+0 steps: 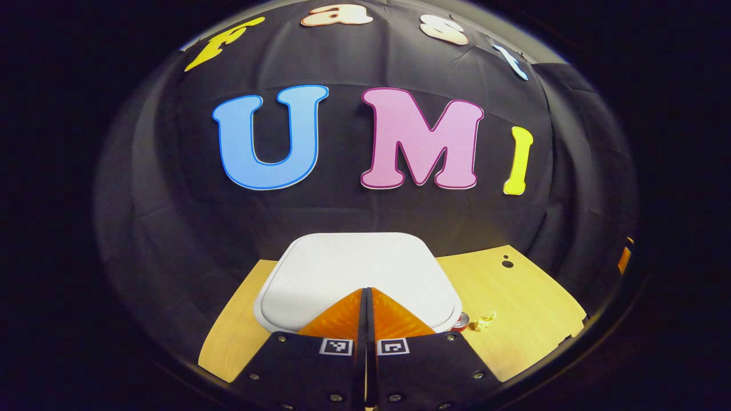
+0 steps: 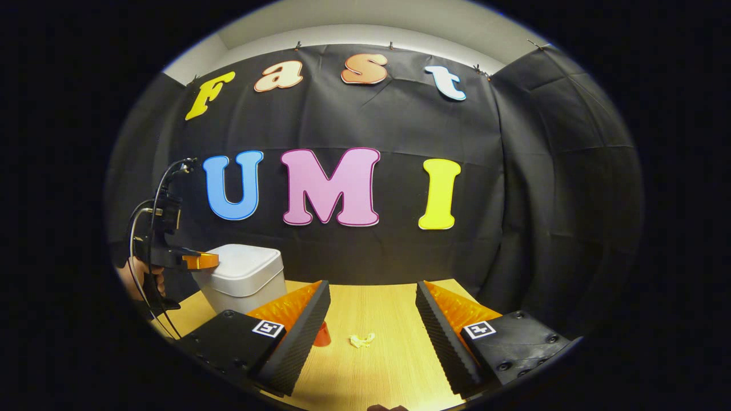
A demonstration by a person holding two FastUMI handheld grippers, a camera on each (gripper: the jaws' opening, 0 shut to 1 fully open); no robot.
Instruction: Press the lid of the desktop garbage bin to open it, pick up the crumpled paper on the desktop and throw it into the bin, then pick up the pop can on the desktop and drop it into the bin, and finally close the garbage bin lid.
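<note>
The white desktop bin [image 2: 245,282] stands at the table's back left with its lid [image 1: 354,265] down. My left gripper [image 1: 366,292] is shut with nothing in it, its tips just over the lid's near edge. The right gripper view shows that same left gripper [image 2: 207,261], held by a hand [image 2: 134,279], at the bin's top left corner. My right gripper [image 2: 372,288] is open above the table with nothing between its fingers. A small pale crumpled paper [image 2: 362,341] [image 1: 482,322] lies on the wood. The red pop can [image 2: 321,335] [image 1: 461,322] stands left of it, partly hidden.
The light wooden table [image 2: 371,371] runs back to the black cloth wall. Its right part [image 1: 514,297] has a small dark hole near the far edge. Cables loop from the left gripper's body at the left side of the right gripper view.
</note>
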